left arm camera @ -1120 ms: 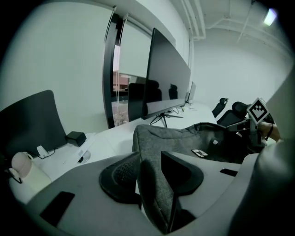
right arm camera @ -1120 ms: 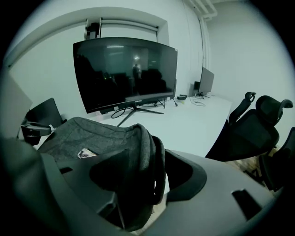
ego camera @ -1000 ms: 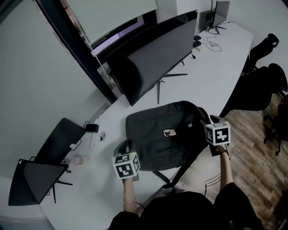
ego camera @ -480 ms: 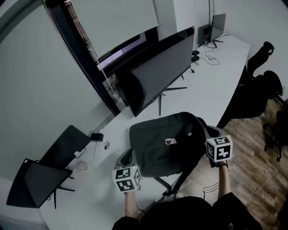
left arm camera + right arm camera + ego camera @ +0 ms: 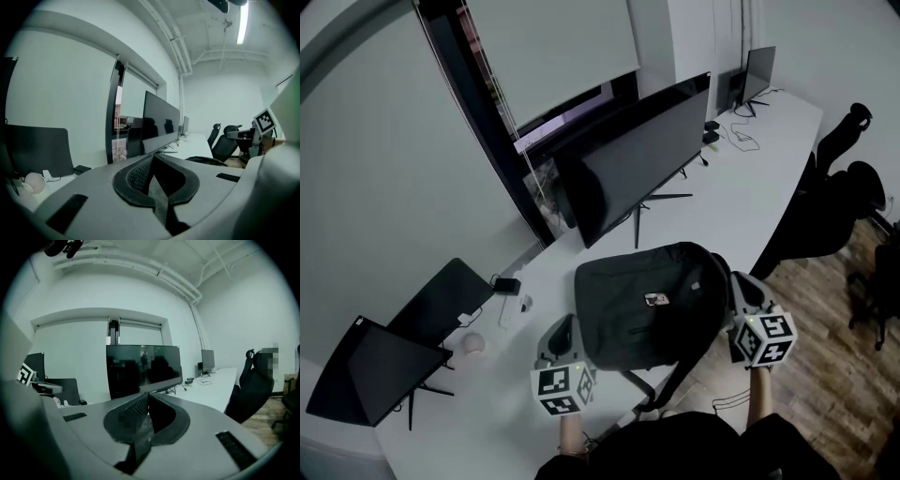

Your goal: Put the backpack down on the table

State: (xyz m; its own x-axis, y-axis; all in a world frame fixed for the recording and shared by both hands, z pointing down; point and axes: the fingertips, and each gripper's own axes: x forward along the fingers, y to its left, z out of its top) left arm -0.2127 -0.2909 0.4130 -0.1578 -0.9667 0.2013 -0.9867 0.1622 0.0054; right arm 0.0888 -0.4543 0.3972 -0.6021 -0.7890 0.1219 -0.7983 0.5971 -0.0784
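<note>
The black backpack (image 5: 642,305) hangs between the 2 claws over the near edge of the white table (image 5: 741,187), in front of the big dark monitor (image 5: 628,164). Its loose straps (image 5: 661,384) trail below the table edge, and I cannot tell whether its base touches the table. The left claw (image 5: 565,326) sits at the backpack's lower left corner with its jaws together and a dark strip of webbing pinched between the pads, while the right claw (image 5: 741,286), at the backpack's right side, is likewise closed on a dark strip.
</note>
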